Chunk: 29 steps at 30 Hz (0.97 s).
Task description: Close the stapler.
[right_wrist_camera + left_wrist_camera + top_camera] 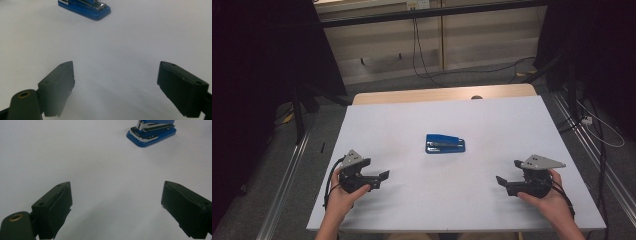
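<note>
A blue stapler (445, 143) with a chrome top lies flat near the middle of the white table (492, 115). My left gripper (381, 180) rests low at the front left, jaws wide apart and pointing right toward the stapler, nothing between them. My right gripper (507, 177) sits at the front right, open too, jaws pointing left. In the left gripper view the stapler (151, 132) lies far ahead at the upper right, beyond the left gripper (116, 207). In the right gripper view the stapler (86, 7) is at the top left, well ahead of the right gripper (116, 87).
The white sheet covers a wooden tabletop whose far edge (442, 94) shows at the back. Black stands and cables (422, 55) crowd the floor behind and beside the table. Metal rails (584, 140) run along both sides.
</note>
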Tool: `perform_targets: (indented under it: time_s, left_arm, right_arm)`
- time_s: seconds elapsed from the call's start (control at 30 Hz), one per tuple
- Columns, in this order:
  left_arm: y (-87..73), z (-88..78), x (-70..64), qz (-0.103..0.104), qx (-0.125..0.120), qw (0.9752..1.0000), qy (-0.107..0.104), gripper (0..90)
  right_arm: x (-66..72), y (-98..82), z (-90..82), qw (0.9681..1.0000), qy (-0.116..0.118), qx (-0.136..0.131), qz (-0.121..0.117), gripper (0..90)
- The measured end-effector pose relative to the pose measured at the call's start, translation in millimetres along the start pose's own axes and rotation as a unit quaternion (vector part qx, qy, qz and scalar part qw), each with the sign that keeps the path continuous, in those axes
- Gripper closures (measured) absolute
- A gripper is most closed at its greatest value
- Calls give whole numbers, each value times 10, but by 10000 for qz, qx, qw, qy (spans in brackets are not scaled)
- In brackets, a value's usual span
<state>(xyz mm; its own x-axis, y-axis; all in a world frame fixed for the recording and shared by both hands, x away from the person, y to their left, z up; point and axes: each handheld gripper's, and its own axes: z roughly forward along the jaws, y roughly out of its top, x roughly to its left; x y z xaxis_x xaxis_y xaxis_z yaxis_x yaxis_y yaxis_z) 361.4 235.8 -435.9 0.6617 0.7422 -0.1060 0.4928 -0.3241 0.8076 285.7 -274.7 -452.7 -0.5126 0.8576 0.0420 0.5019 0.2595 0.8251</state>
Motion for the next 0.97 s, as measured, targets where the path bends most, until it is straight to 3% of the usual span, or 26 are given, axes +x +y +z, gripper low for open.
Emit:
perform_targets:
  time_s: [0.37, 0.57, 0.87, 0.97]
  left_arm:
    - [-50, -64, 14, 26, 20, 10000, 10, 96]
    - [-90, -132, 47, -89, -90, 9999, 70, 95]
    - [-149, -129, 56, -67, -38, 9999, 72, 94]
    - [-147, -122, 60, -99, -76, 9999, 72, 93]
  right_arm:
    - [4, 8, -25, 10000, -15, -18, -25, 147]
    - [2, -47, -89, 10000, -36, -8, -21, 147]
    - [10, -53, -75, 9999, 82, -75, -6, 147]
    - [-5, -59, -79, 10000, 23, -74, 7, 141]
